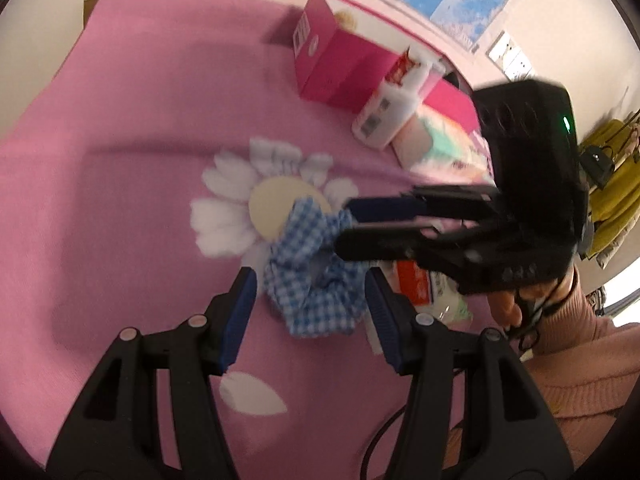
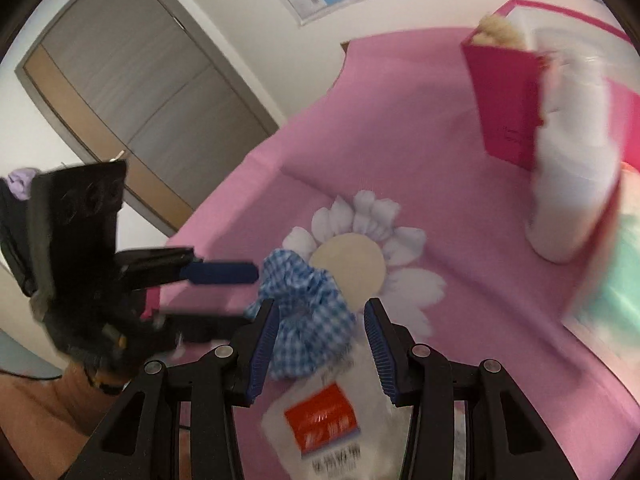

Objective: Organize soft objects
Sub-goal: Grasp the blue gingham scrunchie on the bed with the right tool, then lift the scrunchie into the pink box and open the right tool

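Note:
A blue-and-white checked scrunchie (image 1: 314,280) lies on the pink flowered cloth (image 1: 140,140), partly over a white packet with a red label (image 2: 320,424). My left gripper (image 1: 310,280) is open, its blue pads on either side of the scrunchie. My right gripper (image 2: 320,312) is open too, with the scrunchie (image 2: 308,312) between its pads. In the left wrist view the right gripper (image 1: 344,228) comes in from the right, its fingertips at the scrunchie's top edge. In the right wrist view the left gripper (image 2: 248,296) comes in from the left, beside the scrunchie.
A magenta box (image 1: 332,64) stands at the back, with a white bottle (image 1: 384,116) leaning on it and a pale green and pink pack (image 1: 436,140) beside it. A door (image 2: 120,92) is left of the table edge.

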